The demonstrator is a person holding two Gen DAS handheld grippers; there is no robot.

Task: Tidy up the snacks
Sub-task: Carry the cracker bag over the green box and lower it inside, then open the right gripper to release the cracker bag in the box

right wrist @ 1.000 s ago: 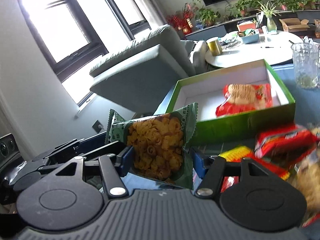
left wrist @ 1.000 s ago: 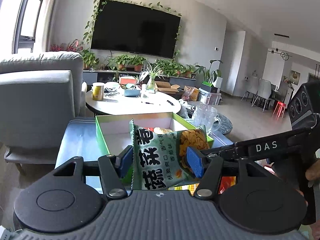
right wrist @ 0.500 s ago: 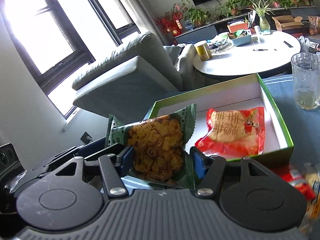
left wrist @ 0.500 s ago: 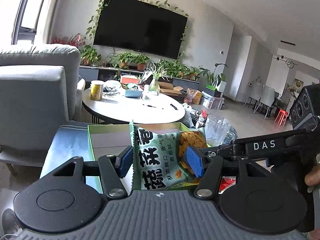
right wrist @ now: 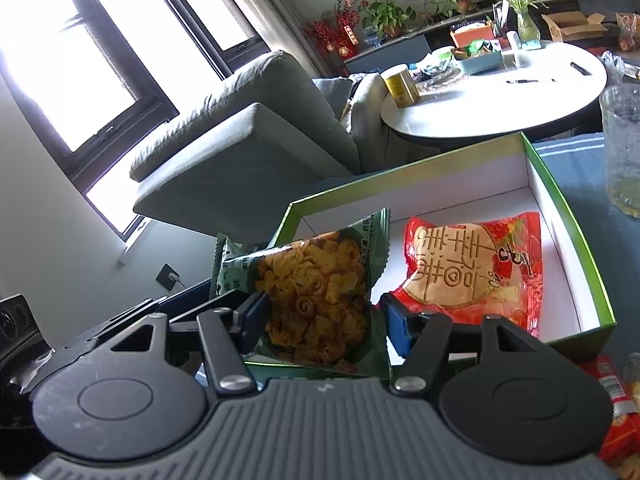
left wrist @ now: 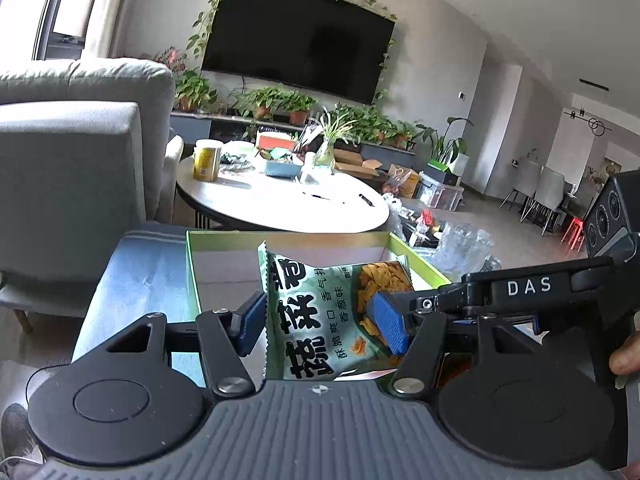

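Snack bag (left wrist: 332, 320), green, sits clamped between both grippers' blue pads, left gripper (left wrist: 320, 320) and right gripper (right wrist: 324, 316), above the green box (right wrist: 576, 248) holding a red packet (right wrist: 472, 268).

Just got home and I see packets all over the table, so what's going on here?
A person is sorting snacks with two handheld grippers. Both the left gripper and the right gripper are clamped on one green snack bag, holding it over the near left part of the green box. A red snack packet already lies inside the box. More red packets wait on the blue tabletop outside it, and a glass mug stands beside the box.
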